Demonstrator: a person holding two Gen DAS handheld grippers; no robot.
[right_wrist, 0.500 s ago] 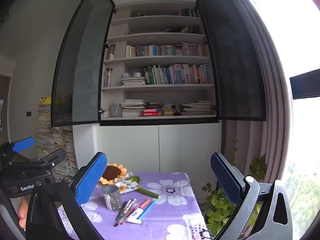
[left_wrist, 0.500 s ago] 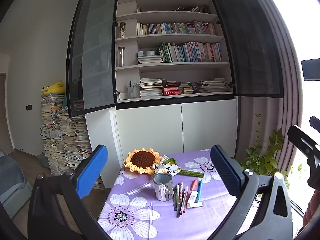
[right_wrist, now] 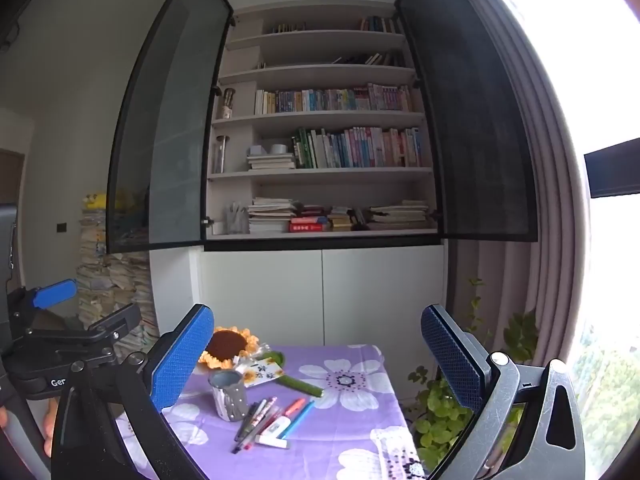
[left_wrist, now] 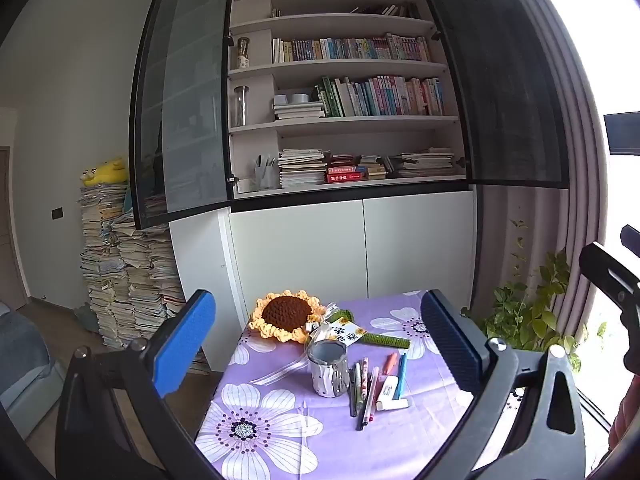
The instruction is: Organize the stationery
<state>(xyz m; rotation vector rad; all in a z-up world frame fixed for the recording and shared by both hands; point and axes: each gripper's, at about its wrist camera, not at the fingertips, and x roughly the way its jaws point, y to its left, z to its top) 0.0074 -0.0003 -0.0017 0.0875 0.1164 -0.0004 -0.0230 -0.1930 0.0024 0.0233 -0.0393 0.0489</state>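
A grey pen cup [left_wrist: 329, 368] [right_wrist: 229, 399] stands on a small table with a purple flowered cloth [left_wrist: 280, 432] [right_wrist: 352, 412]. Several pens and markers [left_wrist: 370, 384] [right_wrist: 272, 414] lie loose to its right, with a white eraser [left_wrist: 394, 403] [right_wrist: 273, 441] at their near end. My left gripper [left_wrist: 320, 344] is open and empty, held above and before the table. My right gripper [right_wrist: 316, 360] is open and empty, also short of the table. The left gripper also shows at the left edge of the right wrist view [right_wrist: 76, 320].
A crocheted sunflower [left_wrist: 286, 314] [right_wrist: 226, 346] with a card and green stem lies behind the cup. A bookcase [left_wrist: 340, 120] with open glass doors stands behind the table. Stacked papers [left_wrist: 120, 272] rise at left, a potted plant [left_wrist: 532, 308] and curtain at right.
Both views sit almost as before; the table has shifted very slightly. Both grippers stay open.
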